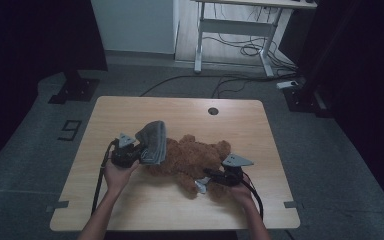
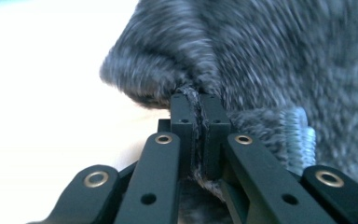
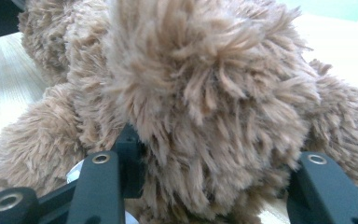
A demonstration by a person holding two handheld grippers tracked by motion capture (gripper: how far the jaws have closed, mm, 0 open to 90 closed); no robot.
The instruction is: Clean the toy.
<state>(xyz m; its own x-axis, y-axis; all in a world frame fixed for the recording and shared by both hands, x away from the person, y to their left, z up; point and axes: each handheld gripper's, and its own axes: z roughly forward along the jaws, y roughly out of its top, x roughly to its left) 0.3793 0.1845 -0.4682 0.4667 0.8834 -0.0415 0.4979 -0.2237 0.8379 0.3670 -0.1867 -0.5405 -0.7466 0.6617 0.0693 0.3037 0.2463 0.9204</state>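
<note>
Grey cloth (image 2: 279,60) motion-blurred and cropped in left gripper view, teddy bear (image 3: 205,107) hiding right tongs' tips

The light wooden table (image 1: 130,112) stood on grey floor, a round cable hole (image 1: 213,111) near its far edge; a brown plush bear (image 1: 192,160) lay directly on its middle; grey tape tabs (image 1: 57,205) marked its near corners.

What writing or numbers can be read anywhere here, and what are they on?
"9": a large dark numeral marked on the grey floor, left of the wooden table.
White tag by the brown teddy bear: too small to read.
Grey cloth: a pale blue label at its edge in the left gripper view, nothing legible.
</note>
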